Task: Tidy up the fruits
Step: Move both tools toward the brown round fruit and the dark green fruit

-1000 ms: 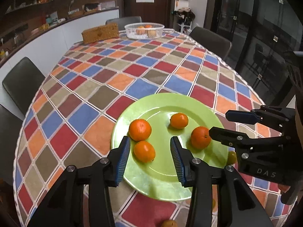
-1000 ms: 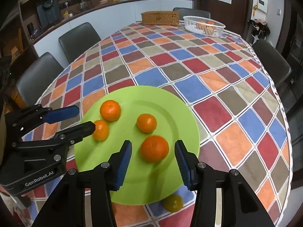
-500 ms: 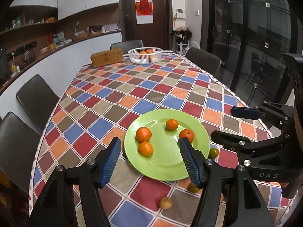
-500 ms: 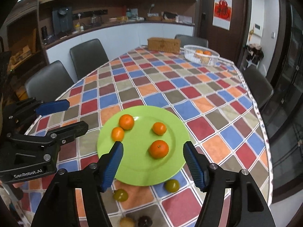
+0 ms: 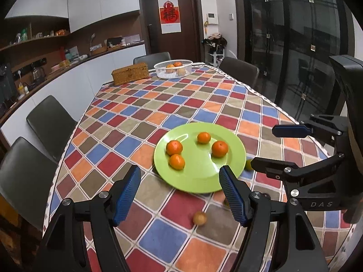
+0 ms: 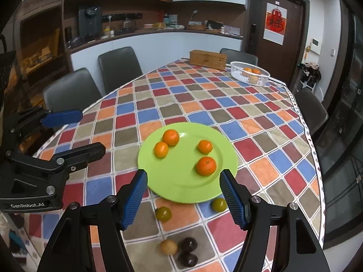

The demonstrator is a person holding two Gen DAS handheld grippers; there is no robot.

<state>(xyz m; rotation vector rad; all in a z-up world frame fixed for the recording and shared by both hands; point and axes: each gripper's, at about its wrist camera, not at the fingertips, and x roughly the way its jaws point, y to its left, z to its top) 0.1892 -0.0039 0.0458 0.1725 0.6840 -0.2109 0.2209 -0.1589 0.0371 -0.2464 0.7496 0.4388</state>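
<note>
While both my grippers hang above the near edge of the surface [image 5: 145, 104] with nothing between their pads, the risks all lie in whichever pick comes next. My left gripper [image 5: 179, 192] has its jaws spreading wider at this moment, and my right gripper [image 6: 183, 195] holds its jaws spread and empty.

Four oranges [image 6: 206, 166] sit on the green plate [image 6: 177, 188]. Loose fruit lies off it on the cloth: two green fruits [image 6: 163, 213] just beside the plate's near rim, a tan fruit [image 6: 168, 246] and two dark fruits [image 6: 187, 244] nearer to me.

I judge those loose ones to be what remains. They are round and the cloth is smooth, so a pad that arrives off-centre could nudge one into a roll, and the dark pair lies close enough to the surface's edge that a roll may carry it off. The dark fruits touch each other and the tan one sits just beside them, so closing on one may squeeze or kick its neighbour. The green fruit at the rim leaves little room for a pad; I could catch the plate and shift it, setting the oranges rolling. My two grippers are also near each other, so reaching for the same cluster together risks a clash.
</note>
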